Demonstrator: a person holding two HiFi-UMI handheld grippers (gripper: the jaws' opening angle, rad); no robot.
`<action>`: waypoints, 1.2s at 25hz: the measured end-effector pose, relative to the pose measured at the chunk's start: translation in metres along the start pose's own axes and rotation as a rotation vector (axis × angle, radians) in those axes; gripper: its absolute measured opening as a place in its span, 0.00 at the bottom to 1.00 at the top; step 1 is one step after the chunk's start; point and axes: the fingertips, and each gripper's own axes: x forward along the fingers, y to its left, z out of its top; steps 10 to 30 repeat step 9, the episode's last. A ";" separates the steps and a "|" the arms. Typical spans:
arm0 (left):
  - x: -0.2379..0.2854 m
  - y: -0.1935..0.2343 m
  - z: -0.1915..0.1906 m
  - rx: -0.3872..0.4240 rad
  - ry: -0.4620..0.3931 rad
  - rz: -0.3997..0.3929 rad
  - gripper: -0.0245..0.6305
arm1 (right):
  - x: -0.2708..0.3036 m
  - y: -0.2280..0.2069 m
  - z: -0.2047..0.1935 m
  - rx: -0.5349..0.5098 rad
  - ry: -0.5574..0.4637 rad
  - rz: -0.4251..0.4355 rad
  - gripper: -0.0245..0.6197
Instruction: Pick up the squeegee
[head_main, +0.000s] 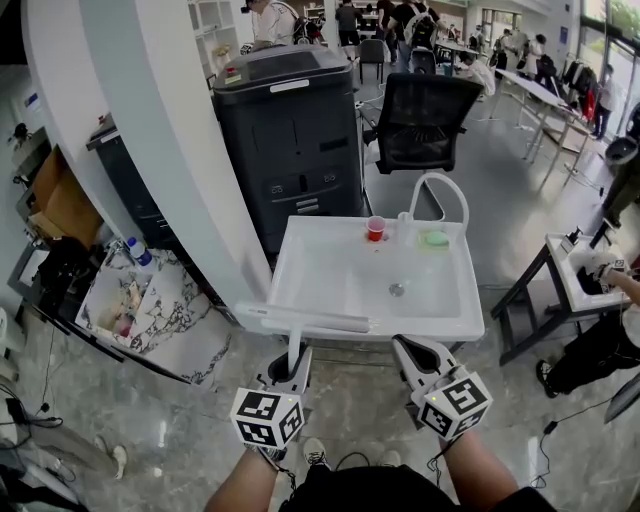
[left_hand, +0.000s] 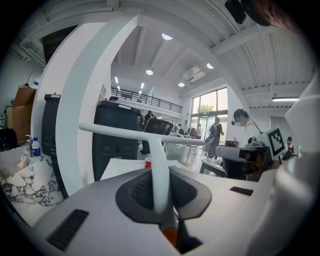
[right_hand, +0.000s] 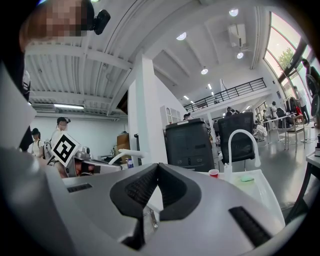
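Squeegee (head_main: 308, 320) — white, T-shaped — stands clamped by its handle in left gripper (head_main: 293, 372); right gripper (head_main: 412, 352) closed, empty.

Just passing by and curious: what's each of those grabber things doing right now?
Left gripper: closed on the white squeegee, by its handle.
Right gripper: closed, empty.

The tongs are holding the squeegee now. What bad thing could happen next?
The left tongs pinch only the thin handle of the white T-shaped squeegee, far from its long bar, so it might twist or slip out.
That bar is close to the front rim of the white plastic sink; a careless swing could knock it there.
A small red cup stands at the sink's back edge; a wide sweep might tip it.
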 end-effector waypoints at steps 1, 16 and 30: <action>0.001 0.000 -0.001 -0.001 0.001 0.001 0.10 | 0.000 0.000 0.000 0.001 0.000 0.001 0.06; 0.004 -0.002 -0.003 -0.005 0.004 0.000 0.10 | 0.001 -0.004 -0.003 0.007 0.003 0.005 0.06; 0.004 -0.002 -0.003 -0.005 0.004 0.000 0.10 | 0.001 -0.004 -0.003 0.007 0.003 0.005 0.06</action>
